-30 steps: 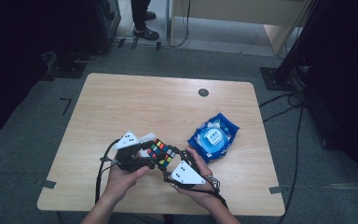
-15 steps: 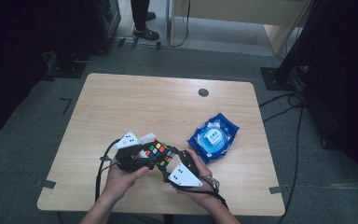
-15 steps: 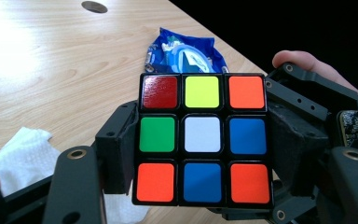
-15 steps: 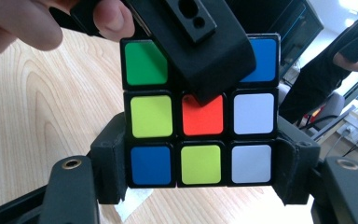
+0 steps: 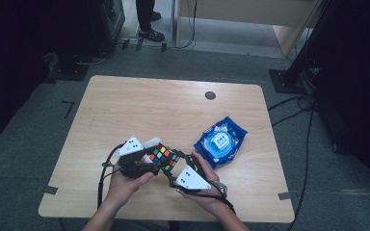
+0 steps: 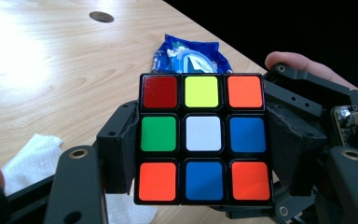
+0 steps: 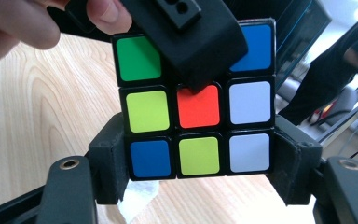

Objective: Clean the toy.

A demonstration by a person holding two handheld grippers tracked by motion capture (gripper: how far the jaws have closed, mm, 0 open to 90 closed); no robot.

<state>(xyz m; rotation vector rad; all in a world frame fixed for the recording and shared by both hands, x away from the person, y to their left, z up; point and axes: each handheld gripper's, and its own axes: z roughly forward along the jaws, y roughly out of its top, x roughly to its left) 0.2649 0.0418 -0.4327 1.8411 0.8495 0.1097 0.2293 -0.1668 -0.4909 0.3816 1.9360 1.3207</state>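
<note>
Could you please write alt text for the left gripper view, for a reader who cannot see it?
A scrambled puzzle cube sits clamped between the left claw's two black jaws, its nine coloured squares facing the camera. Behind it on the wooden table lie a blue packet and, lower left, a white tissue.

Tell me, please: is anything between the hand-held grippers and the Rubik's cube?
Nothing visible is. The Rubik's cube sits directly between the jaws of the left hand-held gripper and the right hand-held gripper, both closed on its sides.
</note>
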